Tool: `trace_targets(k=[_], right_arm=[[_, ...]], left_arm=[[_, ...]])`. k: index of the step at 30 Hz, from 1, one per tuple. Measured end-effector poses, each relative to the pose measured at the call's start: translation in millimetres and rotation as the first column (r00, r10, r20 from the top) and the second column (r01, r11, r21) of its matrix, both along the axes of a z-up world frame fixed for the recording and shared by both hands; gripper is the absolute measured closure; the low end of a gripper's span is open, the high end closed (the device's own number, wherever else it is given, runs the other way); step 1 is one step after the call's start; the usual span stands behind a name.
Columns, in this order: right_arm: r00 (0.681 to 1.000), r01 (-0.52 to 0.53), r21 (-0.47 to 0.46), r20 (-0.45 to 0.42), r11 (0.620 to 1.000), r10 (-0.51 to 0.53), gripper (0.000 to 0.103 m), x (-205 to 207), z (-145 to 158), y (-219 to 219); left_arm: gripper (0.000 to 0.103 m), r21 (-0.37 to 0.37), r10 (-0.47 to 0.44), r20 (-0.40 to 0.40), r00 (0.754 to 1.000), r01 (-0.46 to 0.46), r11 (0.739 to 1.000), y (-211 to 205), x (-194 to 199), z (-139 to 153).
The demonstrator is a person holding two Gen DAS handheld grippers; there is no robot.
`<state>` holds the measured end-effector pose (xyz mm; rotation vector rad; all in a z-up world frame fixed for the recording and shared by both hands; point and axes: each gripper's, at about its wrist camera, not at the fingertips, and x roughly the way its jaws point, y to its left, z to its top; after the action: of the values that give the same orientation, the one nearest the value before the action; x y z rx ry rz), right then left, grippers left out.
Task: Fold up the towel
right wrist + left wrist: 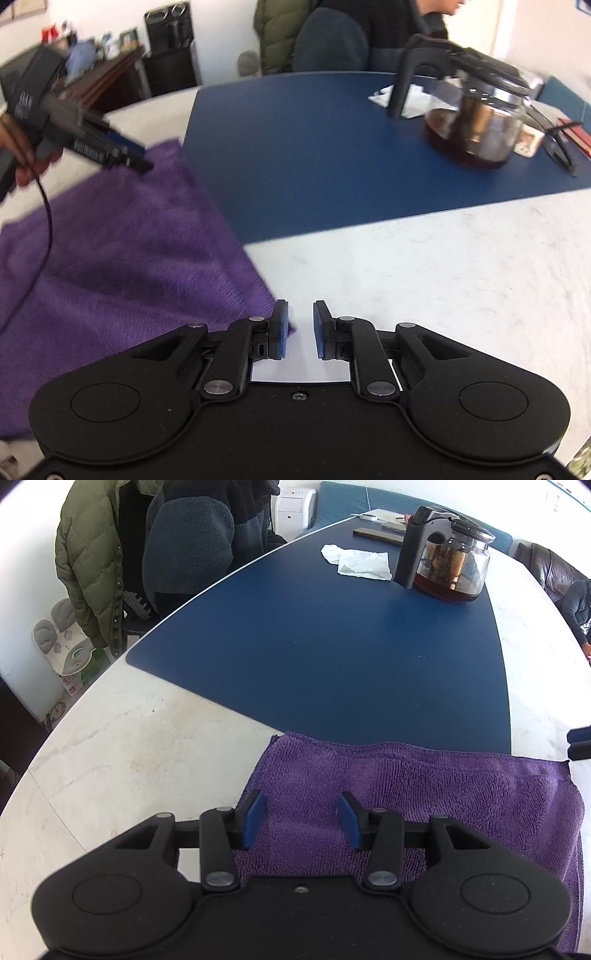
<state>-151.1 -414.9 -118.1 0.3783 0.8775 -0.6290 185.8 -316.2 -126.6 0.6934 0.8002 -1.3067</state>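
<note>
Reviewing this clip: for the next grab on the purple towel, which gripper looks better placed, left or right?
Probably the left. The left gripper hovers open directly over the purple towel, fabric between its fingers. The right gripper is open mostly over bare table, beside the towel's corner.

Black grippers – blue-padded fingers – silver screws, dark cable

We're looking at an office break room or meeting space: coats are hanging over a chair, a glass teapot is sitting on a blue mat covering the big white table, and cluttered shelves are lining the wall.
</note>
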Motion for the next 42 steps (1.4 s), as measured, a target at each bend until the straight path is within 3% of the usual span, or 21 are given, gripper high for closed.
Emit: trace_targets(k=[2,6,9,14,18,23,28,34,42], right_arm=[[0.999,-0.046,-0.016,-0.005,0.999,0.045,0.083,10,0,-1],[0.996,-0.084,-0.003,-0.02,0.996,0.084,0.083,30,-5,-11],[0.995,-0.093,0.001,-0.023,0.996,0.093,0.083,33,-5,-17],[0.994,-0.11,0.021,-0.024,0.994,0.111,0.083,26,-2,-18],[0.994,-0.107,0.046,-0.009,0.993,0.108,0.083,20,1,-22],[0.992,-0.125,0.061,-0.026,0.99,0.126,0.083,27,-4,-31],[0.987,-0.138,0.038,-0.083,0.99,0.141,0.083,30,-7,-33],[0.974,-0.191,-0.002,-0.127,0.982,0.189,0.083,33,-10,-26],[0.968,-0.202,-0.016,-0.154,0.979,0.197,0.083,33,-10,-14]], left_arm=[[0.061,-0.003,0.004,0.004,1.0,-0.004,1.0,1,-1,1],[0.061,-0.024,0.024,0.018,1.0,-0.023,0.999,5,-3,8],[0.061,-0.089,0.064,0.004,0.998,-0.064,0.994,25,-6,30],[0.061,-0.178,0.188,-0.041,0.981,-0.192,0.965,96,-29,83],[0.06,-0.166,0.267,-0.119,0.956,-0.284,0.944,142,-55,101],[0.06,-0.082,0.293,-0.246,0.924,-0.321,0.944,190,-109,88],[0.061,0.042,0.284,-0.355,0.891,-0.289,0.957,200,-161,42],[0.061,0.121,0.314,-0.369,0.875,-0.29,0.949,205,-189,8],[0.061,0.126,0.278,-0.388,0.879,-0.249,0.96,220,-193,-1]])
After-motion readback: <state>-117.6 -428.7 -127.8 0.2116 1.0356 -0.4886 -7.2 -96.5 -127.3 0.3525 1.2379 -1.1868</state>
